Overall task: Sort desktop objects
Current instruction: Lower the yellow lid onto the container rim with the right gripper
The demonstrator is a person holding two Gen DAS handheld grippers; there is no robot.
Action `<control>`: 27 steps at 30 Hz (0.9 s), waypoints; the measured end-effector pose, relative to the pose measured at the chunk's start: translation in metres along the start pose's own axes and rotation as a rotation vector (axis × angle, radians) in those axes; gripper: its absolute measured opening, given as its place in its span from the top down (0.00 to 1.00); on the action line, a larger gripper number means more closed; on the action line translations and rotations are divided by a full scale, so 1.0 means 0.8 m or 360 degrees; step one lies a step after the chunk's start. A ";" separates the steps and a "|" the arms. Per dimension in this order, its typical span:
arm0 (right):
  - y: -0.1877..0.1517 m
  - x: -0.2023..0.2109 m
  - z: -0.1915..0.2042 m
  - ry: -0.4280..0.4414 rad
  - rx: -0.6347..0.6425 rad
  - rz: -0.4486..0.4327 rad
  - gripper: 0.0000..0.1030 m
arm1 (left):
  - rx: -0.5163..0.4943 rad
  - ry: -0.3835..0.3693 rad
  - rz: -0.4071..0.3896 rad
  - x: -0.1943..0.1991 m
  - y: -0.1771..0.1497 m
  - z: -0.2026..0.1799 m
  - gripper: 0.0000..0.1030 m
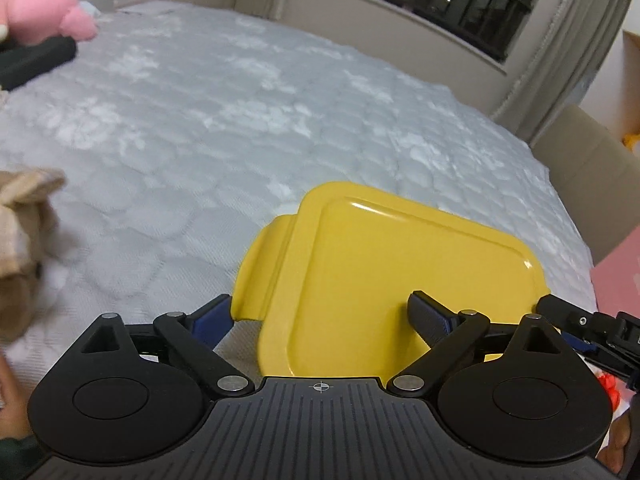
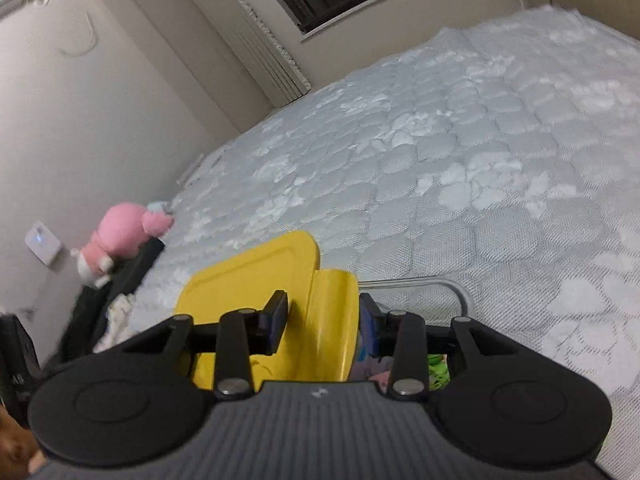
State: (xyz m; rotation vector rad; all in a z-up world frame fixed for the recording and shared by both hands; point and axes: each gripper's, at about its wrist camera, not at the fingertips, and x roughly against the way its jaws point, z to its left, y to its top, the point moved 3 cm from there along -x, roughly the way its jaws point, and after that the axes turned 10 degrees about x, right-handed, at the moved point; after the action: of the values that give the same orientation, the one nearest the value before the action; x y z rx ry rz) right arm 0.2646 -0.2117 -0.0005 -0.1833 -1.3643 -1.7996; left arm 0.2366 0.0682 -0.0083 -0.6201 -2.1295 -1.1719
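Quilted grey-white mattress (image 1: 248, 120) fills most of both views, bare, w/ a pale floral pattern stitched in. It carries everything else.

Yellow plastic tray (image 1: 380, 264), flat w/ a raised rim and a wide handle tab at each end, sits near the mattress's near edge. Whether it rests on the mattress or is lifted clear of it: can't tell. It's empty.

Left gripper (image 1: 320, 316): jaws spread wide apart, one finger (image 1: 212, 316) just outside the tray's left handle tab, the other over the tray's floor toward its right side. Pads don't press on anything; the tray lies beyond and under them, not pinched.

Right gripper (image 2: 324, 320): jaws partway closed, clamped on the tray's handle tab, which stands up between the two pads, left pad on the tray's inner side, right pad on the outer side. In the left wrist view this gripper shows at the tray's right end, reaching in from the frame's right edge. The rest of the tray stretches away to the left of those jaws.

Pink plush toy (image 2: 124, 236) lies at the mattress's far left edge by the wall, w/ a black roll-shaped thing (image 1: 36, 60) touching it. Beige plush (image 1: 24, 240) at the left edge, nearer, blurred. Clear curved wire-like rim (image 2: 448, 284) just right of the right jaws; some coloured bits beneath, too hidden to name.
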 end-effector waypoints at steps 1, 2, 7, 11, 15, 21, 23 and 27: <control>-0.003 0.002 -0.007 -0.0023 -0.0014 0.0002 0.60 | -0.0026 -0.0012 0.0030 -0.007 -0.004 -0.006 0.06; -0.007 0.004 -0.015 -0.0045 -0.0035 0.0003 0.60 | -0.0065 -0.0028 0.0060 -0.013 -0.009 -0.014 0.06; -0.039 0.015 -0.070 -0.0217 -0.0144 0.0014 0.59 | -0.0334 -0.0119 0.0225 -0.063 -0.037 -0.066 0.06; -0.055 0.012 -0.099 -0.0202 -0.0267 0.0023 0.57 | -0.0464 -0.0098 0.0172 -0.075 -0.039 -0.084 0.05; -0.058 0.001 -0.085 -0.0217 -0.0195 0.0009 0.56 | -0.0453 -0.0033 0.0128 -0.063 -0.039 -0.071 0.05; -0.055 -0.006 -0.061 -0.0340 0.0024 -0.0025 0.54 | -0.0374 -0.0058 0.0157 -0.051 -0.032 -0.043 0.06; -0.053 -0.007 -0.053 -0.0366 0.0102 -0.0028 0.54 | -0.0375 -0.0060 0.0204 -0.054 -0.034 -0.043 0.03; -0.052 -0.010 -0.037 -0.0376 0.0187 -0.0004 0.53 | -0.0265 -0.0152 0.0327 -0.064 -0.036 -0.034 0.02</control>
State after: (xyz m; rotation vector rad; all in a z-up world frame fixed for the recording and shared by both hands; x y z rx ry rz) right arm 0.2514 -0.2305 -0.0467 -0.3399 -1.6313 -1.7353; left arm 0.2613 0.0250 -0.0496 -0.9633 -2.0020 -1.2331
